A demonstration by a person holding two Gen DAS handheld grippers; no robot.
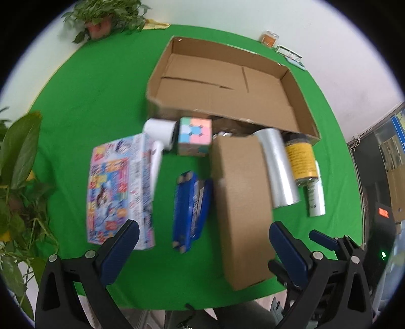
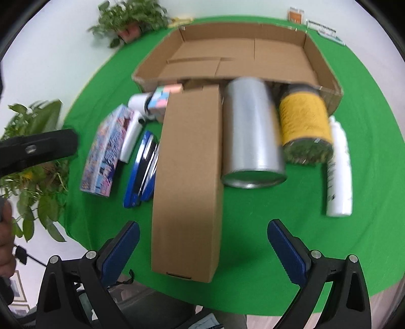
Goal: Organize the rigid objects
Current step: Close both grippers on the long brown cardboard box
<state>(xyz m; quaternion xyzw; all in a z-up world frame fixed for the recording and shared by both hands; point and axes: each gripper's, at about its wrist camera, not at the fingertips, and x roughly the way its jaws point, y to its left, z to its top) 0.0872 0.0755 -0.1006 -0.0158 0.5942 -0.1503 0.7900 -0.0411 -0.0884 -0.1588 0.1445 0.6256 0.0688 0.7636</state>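
Observation:
A large open cardboard tray (image 1: 301,101) (image 2: 326,68) stands at the back of the green table. In front of it lie a long brown carton (image 1: 240,202) (image 2: 189,177), a silver can (image 1: 278,167) (image 2: 250,134), a yellow-labelled jar (image 1: 301,157) (image 2: 303,121), a white bottle (image 1: 316,194) (image 2: 339,172), a blue packet (image 1: 191,210) (image 2: 143,167), a colourful printed box (image 1: 119,187) (image 2: 106,151), a pastel cube (image 1: 195,136) (image 2: 164,97) and a white dryer-like device (image 1: 159,131) (image 2: 134,126). My left gripper (image 1: 202,243) hangs open above the table's near edge. My right gripper (image 2: 202,240) is open over the carton's near end.
Potted plants stand at the back left (image 1: 106,17) (image 2: 131,20) and at the left edge (image 1: 17,177) (image 2: 35,141). Small items (image 1: 269,38) (image 2: 296,15) lie at the back right. The other gripper (image 1: 334,245) (image 2: 38,149) shows in each view. A hand (image 2: 5,238) is at the left.

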